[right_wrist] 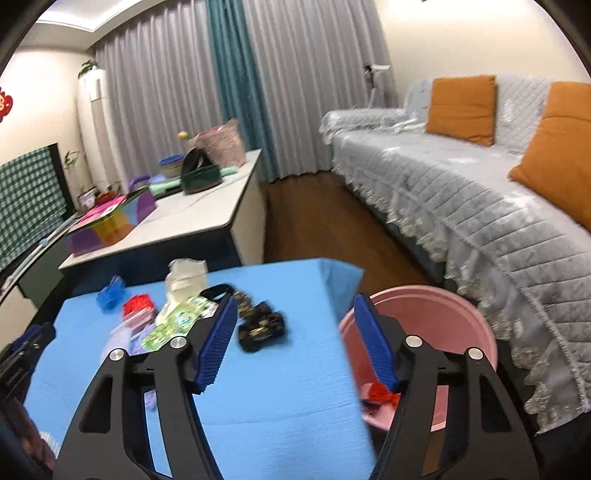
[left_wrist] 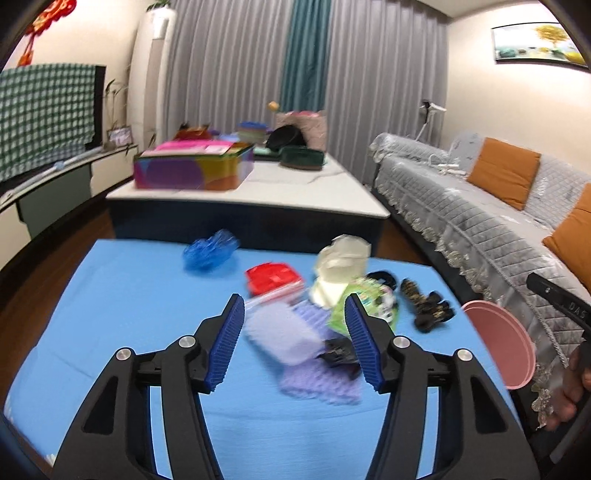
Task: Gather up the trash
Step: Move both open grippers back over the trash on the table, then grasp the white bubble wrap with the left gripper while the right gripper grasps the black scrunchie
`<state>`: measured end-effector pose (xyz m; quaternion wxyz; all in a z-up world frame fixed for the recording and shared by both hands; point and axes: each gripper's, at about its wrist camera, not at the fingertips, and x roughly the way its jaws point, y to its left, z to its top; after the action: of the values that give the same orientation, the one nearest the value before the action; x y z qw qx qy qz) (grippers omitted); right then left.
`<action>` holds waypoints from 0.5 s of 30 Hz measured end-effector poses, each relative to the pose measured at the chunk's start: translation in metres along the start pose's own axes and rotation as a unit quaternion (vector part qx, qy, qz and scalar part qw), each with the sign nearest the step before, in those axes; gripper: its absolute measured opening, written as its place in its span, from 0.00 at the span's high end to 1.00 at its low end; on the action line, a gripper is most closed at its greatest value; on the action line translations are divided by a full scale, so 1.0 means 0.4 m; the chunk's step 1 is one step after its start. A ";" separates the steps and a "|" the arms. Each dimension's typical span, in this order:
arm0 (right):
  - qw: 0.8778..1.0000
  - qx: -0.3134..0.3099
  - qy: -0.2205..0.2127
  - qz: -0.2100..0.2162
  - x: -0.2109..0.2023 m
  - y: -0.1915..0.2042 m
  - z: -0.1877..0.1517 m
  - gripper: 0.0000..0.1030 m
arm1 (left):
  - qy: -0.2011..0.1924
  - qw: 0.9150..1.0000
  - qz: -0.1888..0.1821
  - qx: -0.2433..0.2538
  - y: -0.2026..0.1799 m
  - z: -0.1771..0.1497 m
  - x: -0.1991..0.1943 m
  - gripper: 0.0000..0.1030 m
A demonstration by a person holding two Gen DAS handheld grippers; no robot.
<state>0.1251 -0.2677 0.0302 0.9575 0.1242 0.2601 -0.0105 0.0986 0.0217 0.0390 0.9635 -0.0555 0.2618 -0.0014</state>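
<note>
Both claws hang spread and empty above the blue bench (left_wrist: 129, 295): the left claw (left_wrist: 295, 314) over a blurred lilac packet (left_wrist: 284, 332), the right claw (right_wrist: 295, 314) between bench edge and pink bin (right_wrist: 443, 306), where red trash (right_wrist: 380, 395) lies. Farther on the bench lie a green wrapper (right_wrist: 173, 325), red packet (left_wrist: 273, 280) and blue bag (left_wrist: 210, 251).

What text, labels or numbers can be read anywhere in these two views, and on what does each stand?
"DAS": raised letters on the black body of the right gripper, cut off at the picture's edge, in the left wrist view.
Green packet on the blue table: printing too blurred to read.
Colourful box on the white table: print unreadable.
Red wall ornament: no legible characters.
</note>
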 end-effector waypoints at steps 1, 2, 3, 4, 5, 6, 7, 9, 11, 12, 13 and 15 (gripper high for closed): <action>1.000 0.000 0.003 -0.003 0.011 0.007 -0.001 0.39 | 0.009 1.000 0.000 -0.006 0.012 -0.003 0.008 0.46; 1.000 0.003 0.007 -0.004 0.020 0.009 -0.003 0.39 | 0.019 1.000 -0.001 -0.012 0.021 -0.008 0.016 0.47; 1.000 0.007 0.011 -0.004 0.028 0.009 -0.004 0.39 | 0.027 0.999 -0.001 -0.017 0.027 -0.012 0.028 0.48; 1.000 0.011 0.016 -0.003 0.039 0.009 -0.006 0.40 | 0.034 0.999 0.002 -0.020 0.038 -0.016 0.040 0.49; 1.000 0.017 0.022 -0.001 0.051 0.009 -0.008 0.42 | 0.038 0.999 0.004 -0.023 0.041 -0.024 0.044 0.52; 0.999 0.019 0.026 0.000 0.062 0.010 -0.011 0.43 | 0.042 0.999 0.006 -0.027 0.046 -0.029 0.049 0.53; 0.999 0.020 0.030 0.000 0.072 0.014 -0.014 0.43 | 0.045 0.998 0.004 -0.032 0.051 -0.034 0.055 0.53; 0.999 0.018 0.035 -0.001 0.090 0.017 -0.019 0.43 | 0.047 0.998 0.001 -0.036 0.053 -0.039 0.069 0.53; 0.999 0.016 0.039 0.001 0.111 0.021 -0.021 0.43 | 0.047 0.998 -0.001 -0.036 0.046 -0.042 0.081 0.53; 0.999 0.015 0.041 0.002 0.119 0.022 -0.022 0.43 | 0.048 0.998 -0.003 -0.037 0.041 -0.044 0.090 0.53; 0.999 0.014 0.042 0.002 0.127 0.023 -0.021 0.43 | 0.049 0.998 -0.005 -0.039 0.039 -0.045 0.097 0.53; 0.999 0.011 0.045 0.001 0.147 0.021 -0.020 0.43 | 0.053 0.998 -0.008 -0.043 0.033 -0.046 0.116 0.53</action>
<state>0.1725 -0.2549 -0.0040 0.9435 0.1351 0.3025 -0.0068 0.1288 0.0315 -0.0017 0.9450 -0.0987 0.3119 -0.0007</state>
